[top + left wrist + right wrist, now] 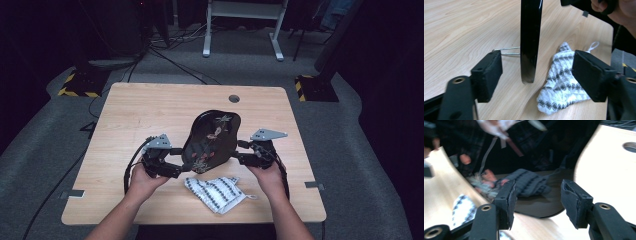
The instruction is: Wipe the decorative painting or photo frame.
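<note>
Both forearms enter from the bottom edge, angled inward, each hand wrapped around a gripper body. Left gripper (176,161) sits low at centre-left, pointing right, grey plate on top, cable looping back past the wrist. Right gripper (239,152) mirrors it at centre-right, pointing left, grey plate on top. Left gripper jaws stand wide apart, pads (487,75) pressing on nothing. Right gripper jaws also parted, pads (507,203) free. Hands level with each other, well apart.
</note>
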Available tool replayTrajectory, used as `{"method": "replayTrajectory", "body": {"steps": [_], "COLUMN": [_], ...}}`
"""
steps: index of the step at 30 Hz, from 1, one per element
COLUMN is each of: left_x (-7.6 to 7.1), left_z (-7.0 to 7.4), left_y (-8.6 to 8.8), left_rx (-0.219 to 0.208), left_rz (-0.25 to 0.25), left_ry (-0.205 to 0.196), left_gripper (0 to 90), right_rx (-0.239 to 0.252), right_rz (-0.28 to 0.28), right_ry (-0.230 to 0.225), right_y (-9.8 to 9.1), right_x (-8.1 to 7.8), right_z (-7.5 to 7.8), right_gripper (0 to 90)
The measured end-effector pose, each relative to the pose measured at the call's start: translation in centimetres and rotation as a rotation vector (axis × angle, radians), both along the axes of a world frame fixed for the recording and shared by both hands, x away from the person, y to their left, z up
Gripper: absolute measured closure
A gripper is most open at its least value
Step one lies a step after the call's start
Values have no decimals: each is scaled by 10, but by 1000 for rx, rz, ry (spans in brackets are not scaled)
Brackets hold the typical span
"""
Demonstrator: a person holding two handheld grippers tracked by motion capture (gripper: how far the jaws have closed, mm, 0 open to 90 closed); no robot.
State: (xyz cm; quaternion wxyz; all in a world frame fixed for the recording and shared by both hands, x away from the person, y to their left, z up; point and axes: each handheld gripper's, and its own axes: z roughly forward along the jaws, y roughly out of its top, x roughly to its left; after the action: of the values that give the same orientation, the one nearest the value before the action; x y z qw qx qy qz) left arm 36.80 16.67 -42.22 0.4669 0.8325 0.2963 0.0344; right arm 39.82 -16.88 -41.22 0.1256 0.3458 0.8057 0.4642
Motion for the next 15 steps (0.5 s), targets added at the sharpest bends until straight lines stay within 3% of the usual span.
{"method": "replayTrajectory", "body": {"steps": [5,6,10,13,15], "left_x": [-4,-4,-2,-3,-2], "left_z": [-5,-6,-12,-14,-14], "left_y": [-3,-3,-5,-9,-9], "left_rx": [16,21,25,55,54], "left_rz": [26,32,53,66,76], "left_ry": [3,17,67,53,48], "left_gripper": [283,330,415,517,532], "right_rx": [21,27,28,59,64], "right_rz": [-25,-32,-30,-12,-9], "right_ry": [-10,-26,-10,2,14], "right_y": [-3,-4,-7,-9,-10], "right_x": [11,14,27,37,42], "right_z": [1,2,7,9,8], "right_gripper": [428,416,393,384,376]}}
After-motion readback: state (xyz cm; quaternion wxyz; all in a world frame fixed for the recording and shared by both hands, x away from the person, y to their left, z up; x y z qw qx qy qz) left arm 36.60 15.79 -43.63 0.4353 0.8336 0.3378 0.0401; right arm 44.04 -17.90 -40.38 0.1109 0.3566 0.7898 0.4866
